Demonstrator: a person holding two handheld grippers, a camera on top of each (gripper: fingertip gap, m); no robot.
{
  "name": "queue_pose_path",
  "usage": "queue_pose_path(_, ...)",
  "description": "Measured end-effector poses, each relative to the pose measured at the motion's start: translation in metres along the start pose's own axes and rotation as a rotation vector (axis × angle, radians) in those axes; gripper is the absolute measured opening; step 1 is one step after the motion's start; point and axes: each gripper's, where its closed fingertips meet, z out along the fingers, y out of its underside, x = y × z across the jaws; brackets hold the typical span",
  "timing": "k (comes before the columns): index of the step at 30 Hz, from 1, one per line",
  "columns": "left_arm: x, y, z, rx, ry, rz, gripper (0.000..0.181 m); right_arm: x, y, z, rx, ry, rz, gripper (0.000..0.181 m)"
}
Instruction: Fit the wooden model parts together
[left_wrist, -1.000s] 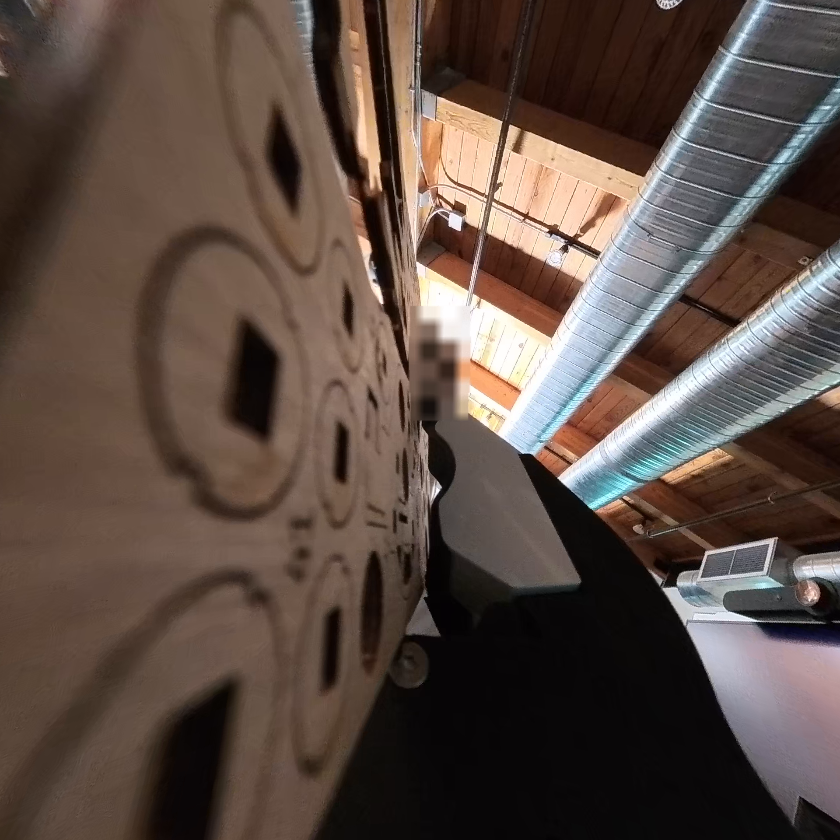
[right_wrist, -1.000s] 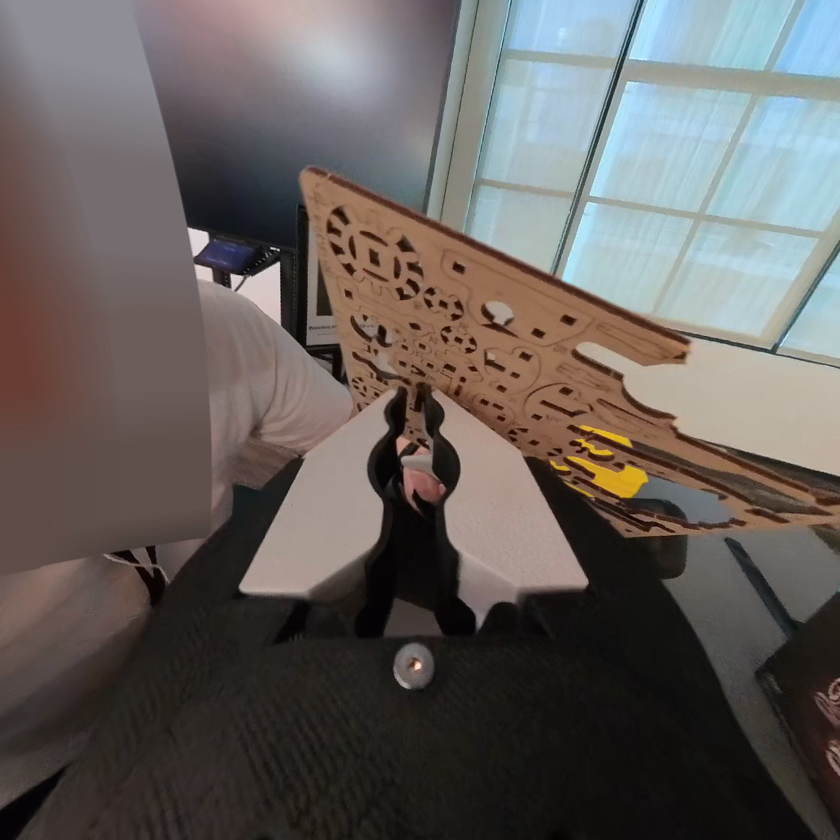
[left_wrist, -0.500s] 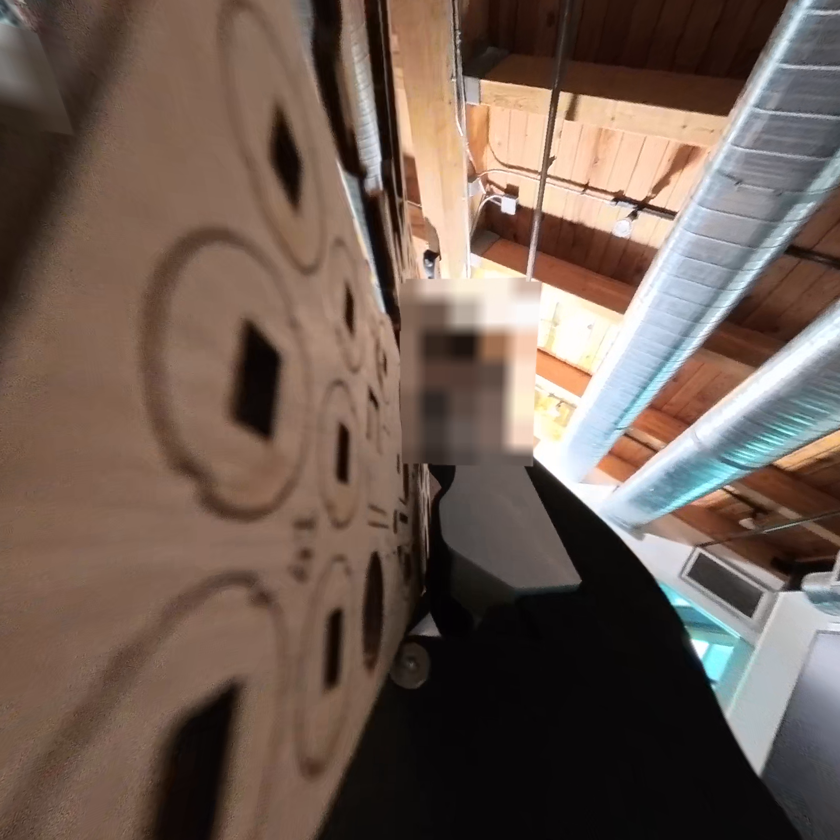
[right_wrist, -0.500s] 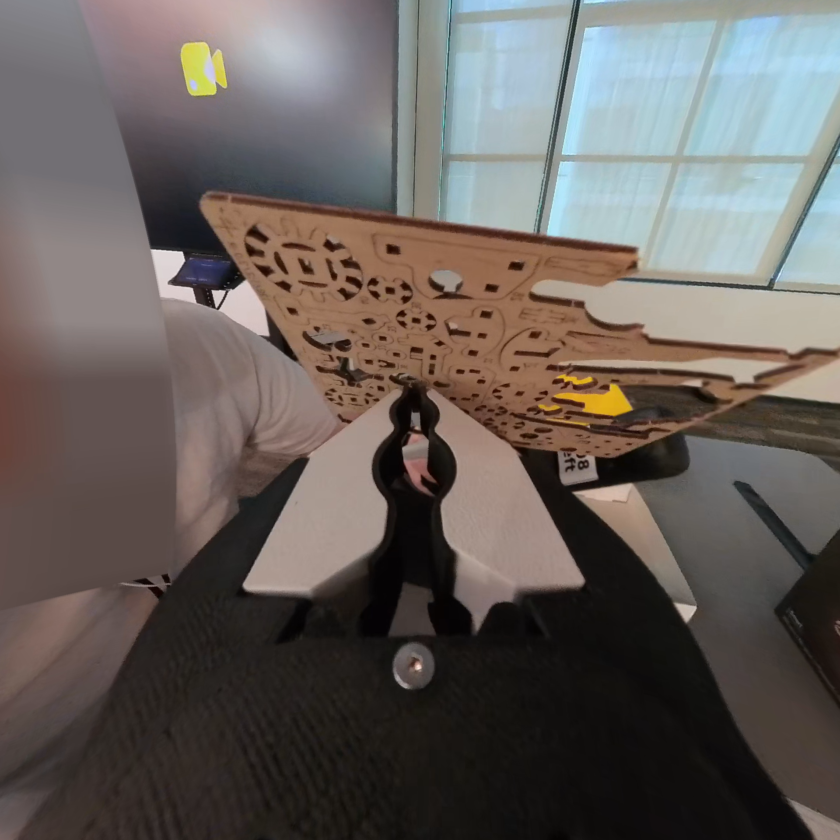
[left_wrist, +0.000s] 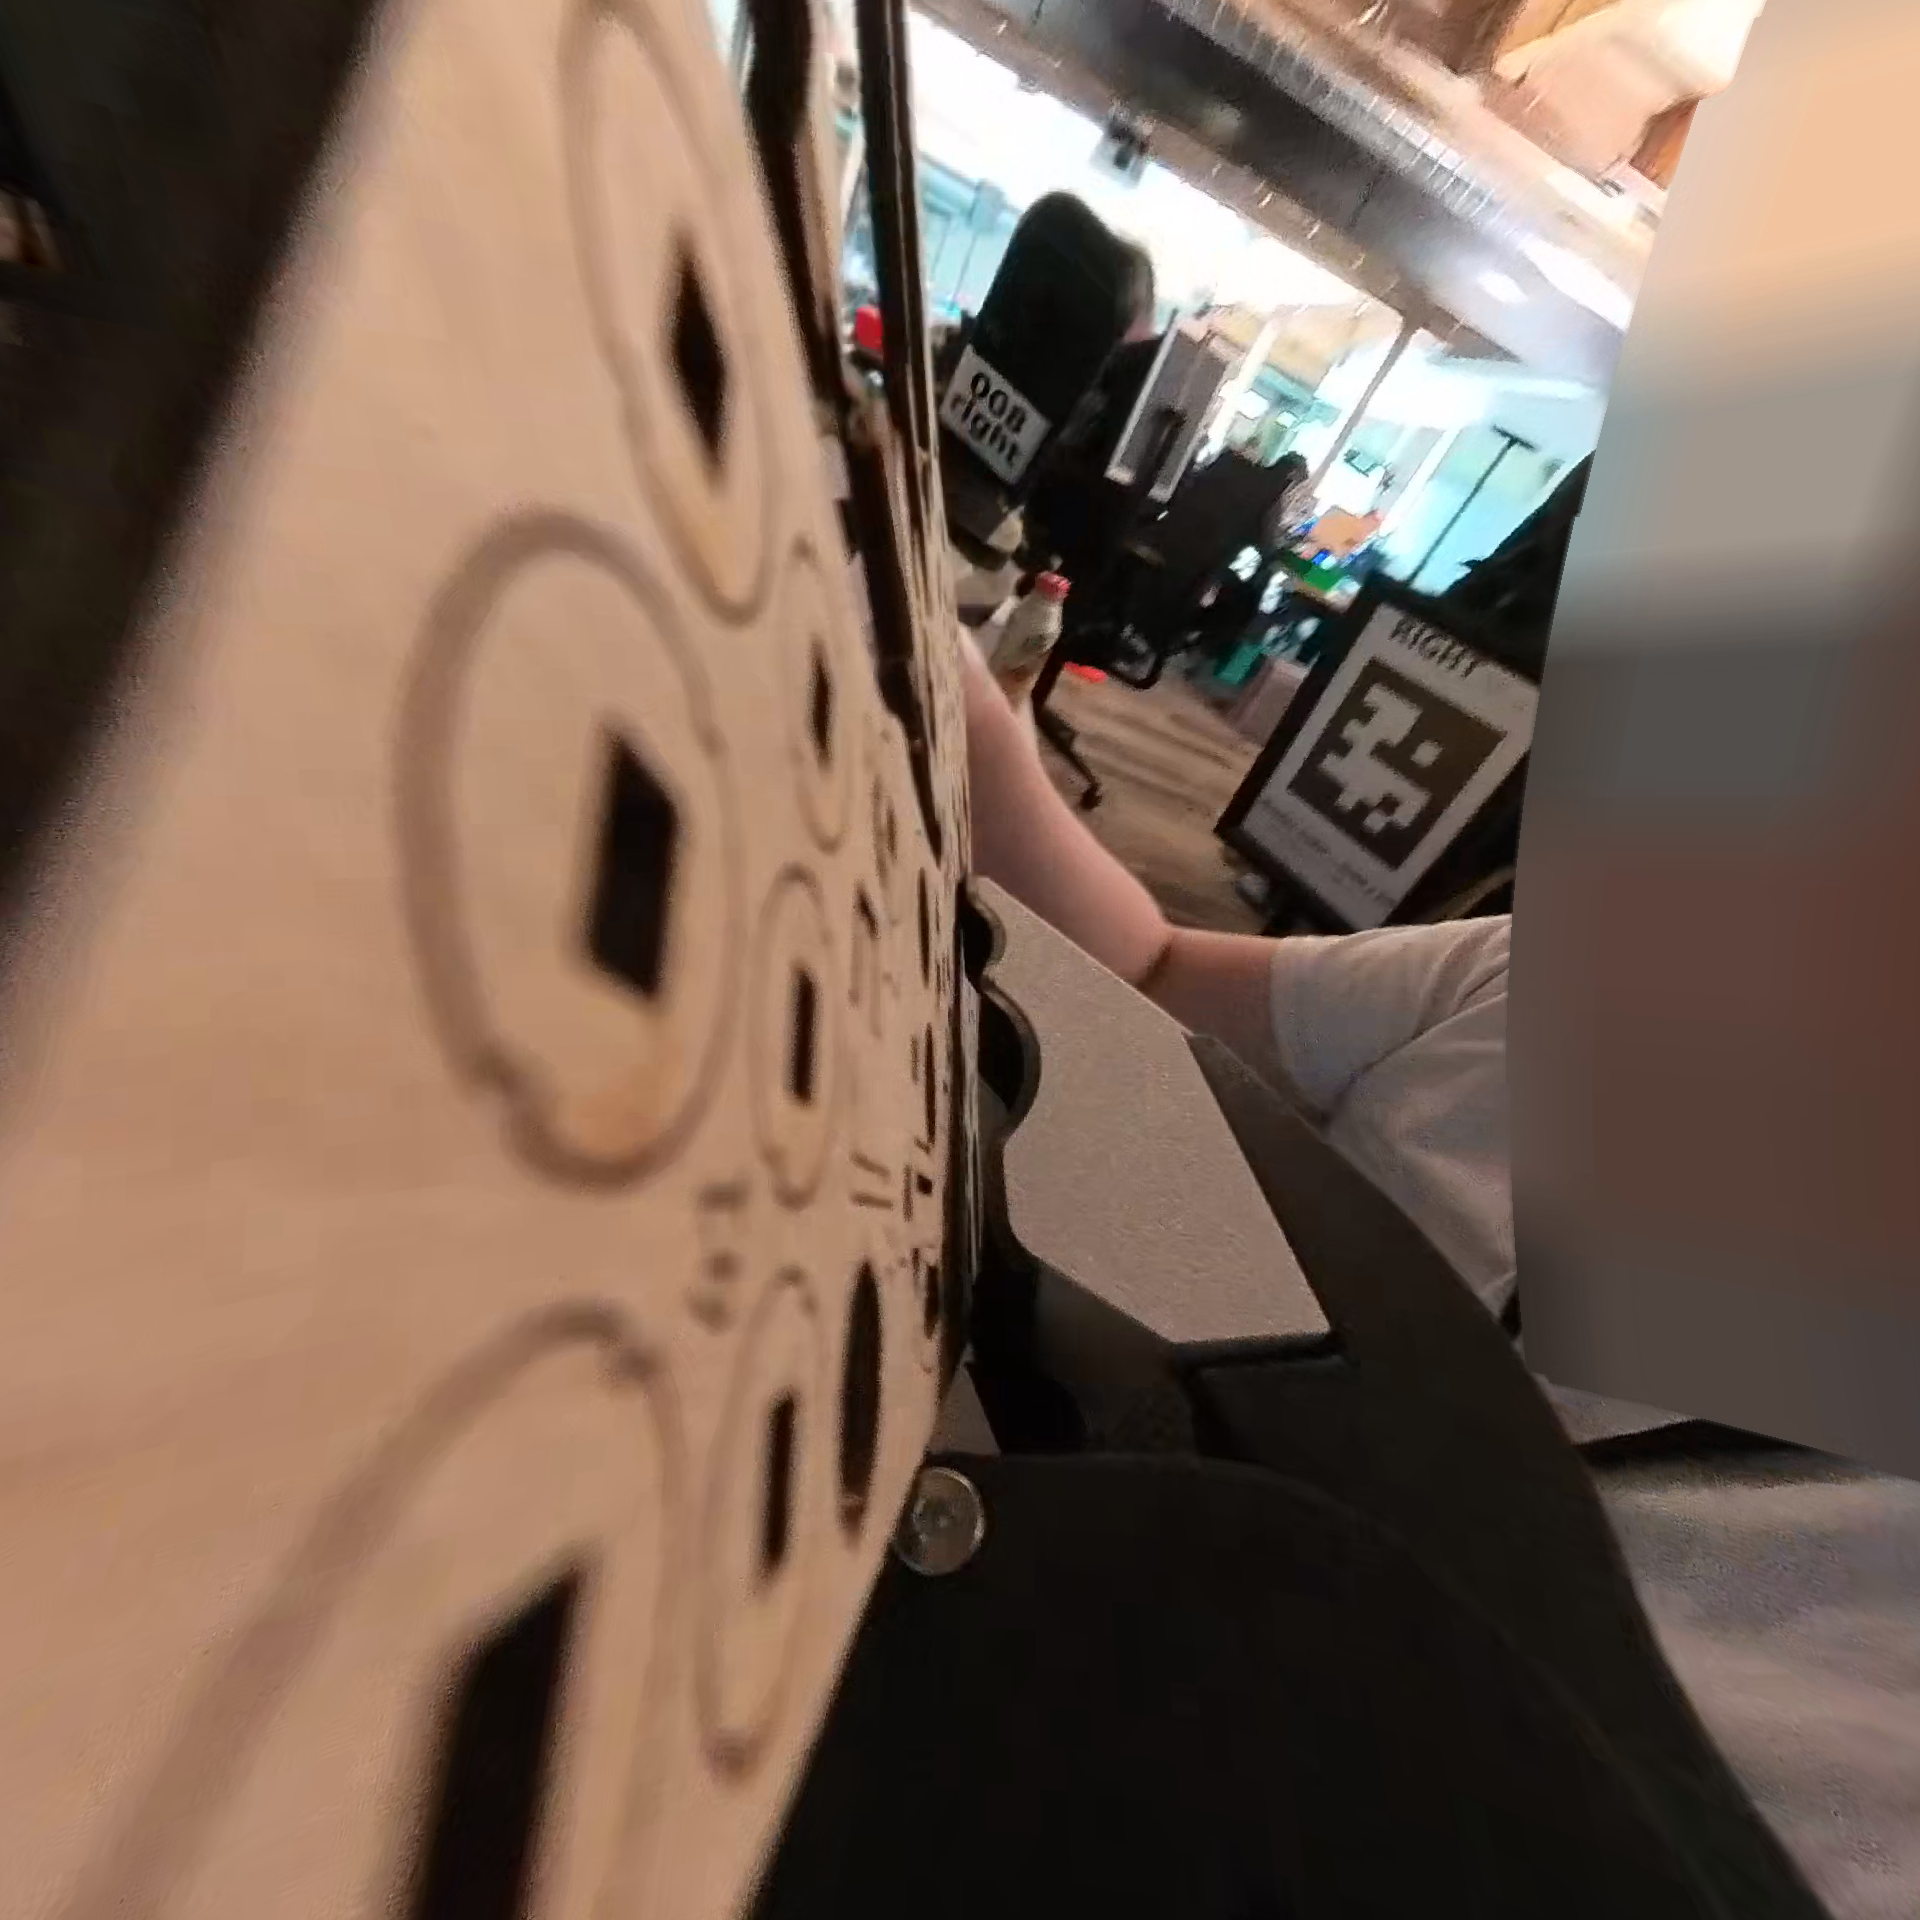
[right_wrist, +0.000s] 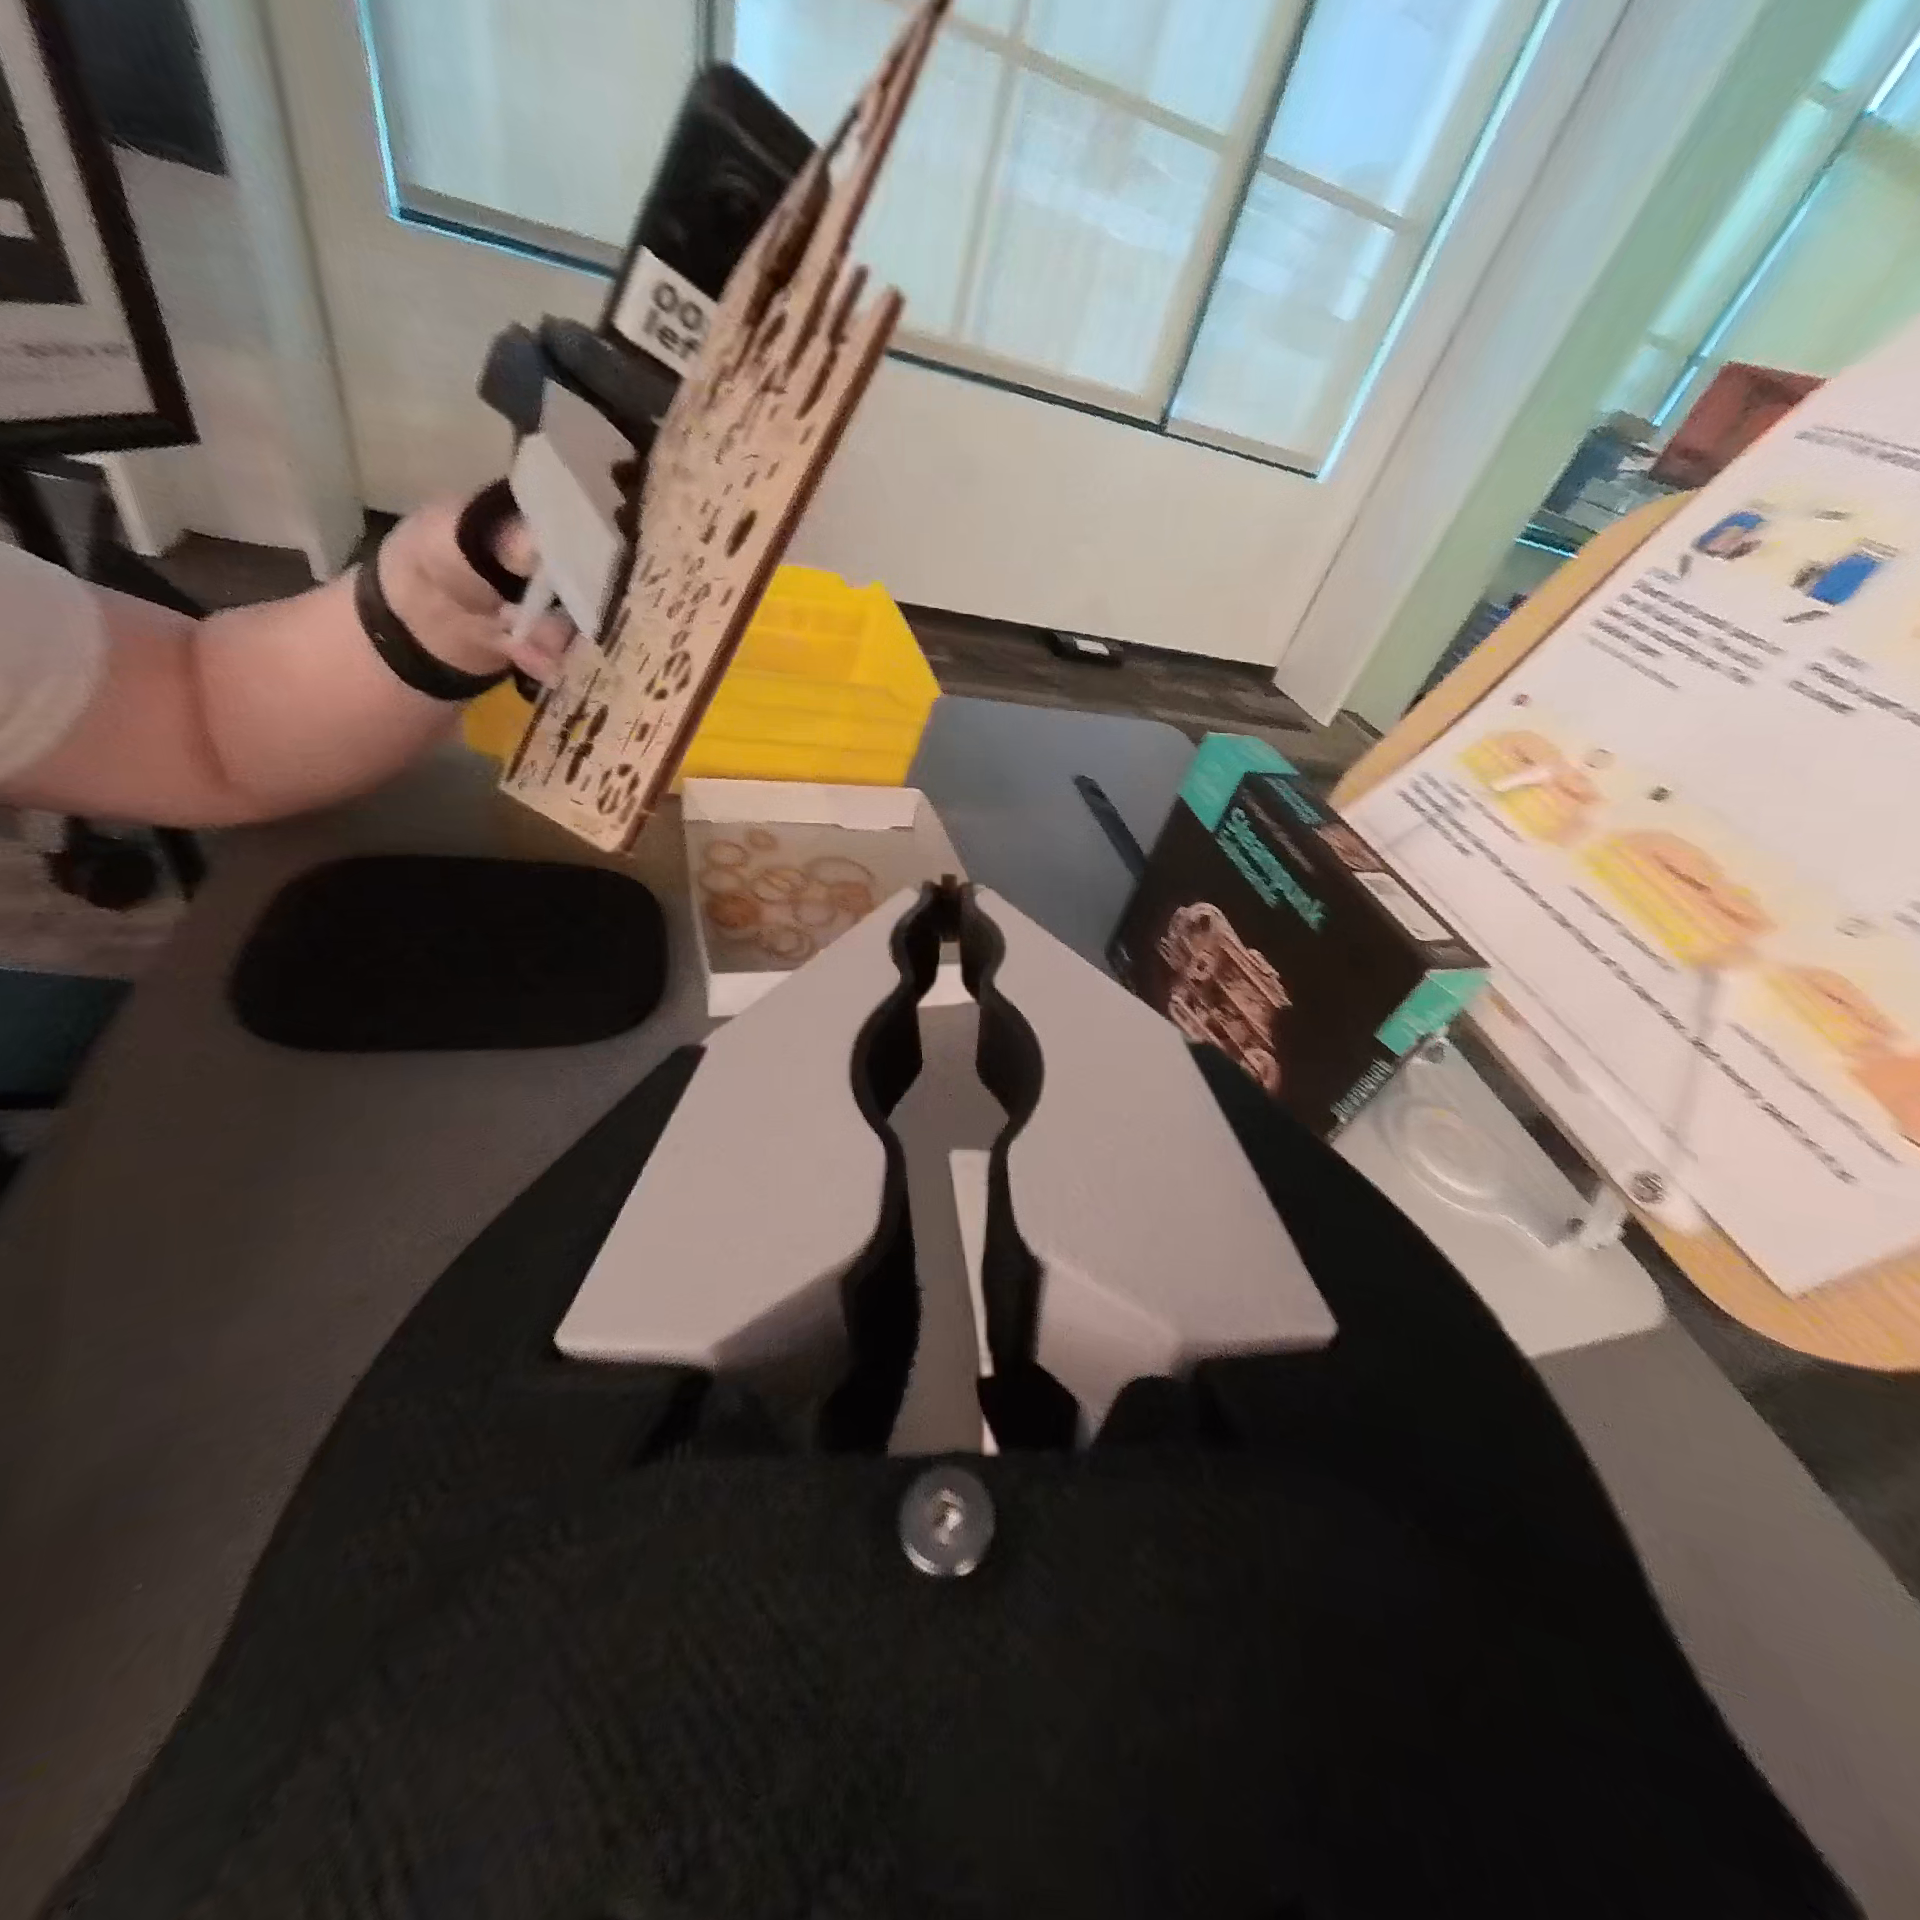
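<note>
The right gripper (right_wrist: 948, 914) is seen from behind in the right wrist view, with its two fingers brought almost together; a very small dark piece (right_wrist: 948, 889) seems to be pinched at the tips, but what it is cannot be told. It is held above the grey table (right_wrist: 208, 1195).

The left gripper (right_wrist: 613, 520) is held up by a hand (right_wrist: 457, 592) with a dark wristband, at the left side of the same view. It is closed on the wooden parts sheet (right_wrist: 727, 468), which is gripped at one edge and is tilted steeply, its lower corner hanging over the table. In the left wrist view the sheet (left_wrist: 468, 935) fills the left half, very near to the camera and blurred; round shapes with square holes are cut in it. Only one grey finger (left_wrist: 1122, 1122) is seen beside the sheet there.

Just in front of the right gripper, a white box (right_wrist: 800, 883) with wooden rings inside is placed on the table. A black pad (right_wrist: 447, 951) lies at its left, a yellow bin (right_wrist: 821, 686) behind it, and a black and teal carton (right_wrist: 1288, 935) at its right. A printed instruction page (right_wrist: 1662, 831) with pictures leans at the far right. Labels with writing are carried by both grippers, and a board (left_wrist: 1382, 769) with a black and white square code stands behind.
</note>
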Motion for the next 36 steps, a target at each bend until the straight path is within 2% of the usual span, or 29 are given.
queue_pose_path(1,0.001,0.002,0.0,-0.019,-0.017,0.017,0.0,0.002,-0.001,-0.004,-0.002,0.01,-0.006,0.001)
queue_pose_path(5,0.006,0.013,0.002,-0.097,-0.031,0.006,0.0,0.006,-0.01,-0.018,0.016,0.046,-0.029,0.001)
queue_pose_path(8,0.005,0.034,0.005,-0.189,-0.027,-0.118,0.0,0.005,-0.017,-0.028,0.008,0.066,-0.064,0.001)
queue_pose_path(15,0.008,0.161,0.001,-0.514,0.008,-0.635,0.0,-0.013,-0.038,-0.042,0.014,0.056,-0.151,0.001)
queue_pose_path(21,0.023,0.216,0.005,-0.661,0.068,-0.976,0.001,-0.024,-0.035,-0.027,-0.046,0.026,-0.215,0.001)
queue_pose_path(28,0.014,0.232,0.018,-0.724,0.055,-1.119,0.0,-0.027,-0.015,-0.025,-0.161,0.028,-0.264,0.001)
queue_pose_path(33,0.001,0.228,0.027,-0.677,0.052,-1.229,0.002,-0.031,-0.021,-0.029,-0.118,0.001,-0.253,0.001)
queue_pose_path(35,-0.001,0.233,0.023,-0.711,0.028,-1.252,0.024,-0.032,-0.024,-0.031,-0.099,-0.006,-0.248,0.001)
queue_pose_path(36,-0.001,0.235,0.021,-0.728,0.015,-1.26,0.03,-0.033,-0.025,-0.032,-0.093,-0.012,-0.247,0.001)
